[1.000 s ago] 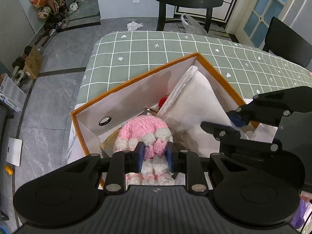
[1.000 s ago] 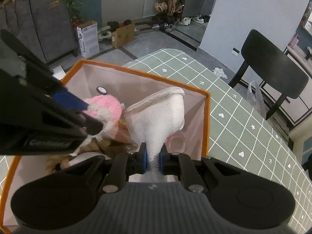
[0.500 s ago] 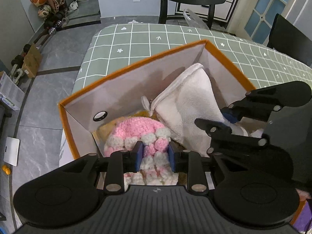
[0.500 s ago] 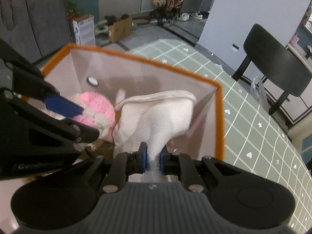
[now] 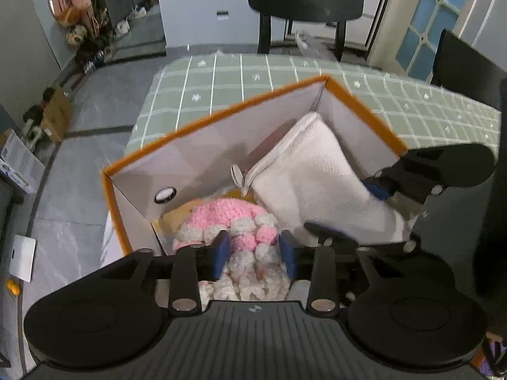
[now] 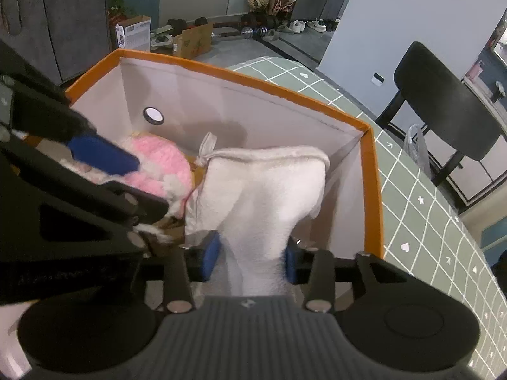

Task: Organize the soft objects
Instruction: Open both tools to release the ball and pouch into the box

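An orange-rimmed storage box (image 5: 202,133) with white inner walls stands on the green checked tablecloth; it also shows in the right wrist view (image 6: 370,171). My left gripper (image 5: 255,255) is inside it, jaws parted around a pink and white crocheted hat (image 5: 228,218), which also shows in the right wrist view (image 6: 161,164). My right gripper (image 6: 250,258) has opened; a folded white towel (image 6: 266,190) lies loosely between its blue pads. The towel leans against the box's right wall (image 5: 317,177).
Black chairs (image 5: 304,3) (image 6: 443,107) stand beyond the table (image 5: 285,72). The table's left edge drops to a grey tiled floor (image 5: 63,171). Cardboard boxes and shoes (image 6: 193,38) lie along the far wall.
Both grippers have lowered deeper into the box. Both pairs of jaws have opened wider, letting go of the towel and loosening on the hat.
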A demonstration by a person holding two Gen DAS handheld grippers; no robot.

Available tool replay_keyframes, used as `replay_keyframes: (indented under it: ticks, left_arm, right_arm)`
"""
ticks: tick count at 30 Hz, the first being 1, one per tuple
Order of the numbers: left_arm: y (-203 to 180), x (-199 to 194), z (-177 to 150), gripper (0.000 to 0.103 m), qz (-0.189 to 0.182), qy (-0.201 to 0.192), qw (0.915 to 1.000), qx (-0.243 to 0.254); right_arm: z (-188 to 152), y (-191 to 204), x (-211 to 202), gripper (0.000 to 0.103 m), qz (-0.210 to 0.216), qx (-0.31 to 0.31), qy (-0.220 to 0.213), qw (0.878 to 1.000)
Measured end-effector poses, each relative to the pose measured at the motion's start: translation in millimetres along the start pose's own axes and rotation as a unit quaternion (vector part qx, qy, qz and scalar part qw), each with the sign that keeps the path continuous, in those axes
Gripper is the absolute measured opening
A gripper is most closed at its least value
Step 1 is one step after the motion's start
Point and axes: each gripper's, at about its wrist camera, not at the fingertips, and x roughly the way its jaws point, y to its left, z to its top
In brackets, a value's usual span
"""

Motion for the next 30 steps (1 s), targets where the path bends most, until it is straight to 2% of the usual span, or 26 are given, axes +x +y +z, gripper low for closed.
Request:
replay_keyframes:
  ticks: [1, 4, 11, 13, 14, 18, 24, 30]
  left_arm:
    - [-0.8, -6.0, -1.2, 0.061, 0.000, -0.007, 1.0000, 0.000]
    - [-0.7, -26.8, -2.9, 0.068, -0.004, -0.017, 0.9998, 0.002]
    - [-8.3, -77.1, -6.2, 0.077, -0.008, -0.052, 0.9986, 0.004]
    - [-13.6, -90.6, -8.8, 0.090, -0.005, -0.062, 0.9980, 0.008]
    - [-15.6, -96.7, -9.9, 0.092, 0.004, -0.065, 0.9978, 0.006]
    - [-22.3, -123.5, -23.3, 0.095, 0.037, -0.089, 0.9953, -0.002]
    - [-40.0, -145.8, -56.9, 0.095, 0.093, -0.130, 0.9871, 0.003]
    - [-44.6, -136.7, -93.5, 0.095, 0.090, -0.134, 0.9858, -0.045]
  right_arm:
    - [0.3, 0.7, -4.1, 0.046, 0.001, -0.001, 0.001, 1.000]
    - [1.7, -0.4, -17.9, 0.059, -0.007, -0.003, -0.003, 1.000]
    - [-0.3, -6.9, -80.3, 0.067, -0.015, 0.014, -0.035, 0.999]
    - [-3.9, -5.0, -97.4, 0.068, -0.017, 0.016, -0.042, 0.999]
    - [-6.5, -4.4, -106.6, 0.070, -0.017, 0.017, -0.045, 0.999]
    - [-23.2, -4.0, -145.6, 0.095, -0.014, 0.041, -0.069, 0.997]
    - [-61.4, 2.1, -179.9, 0.096, -0.005, 0.055, -0.089, 0.995]
    - [-98.9, 12.4, -194.5, 0.100, -0.003, 0.080, -0.118, 0.990]
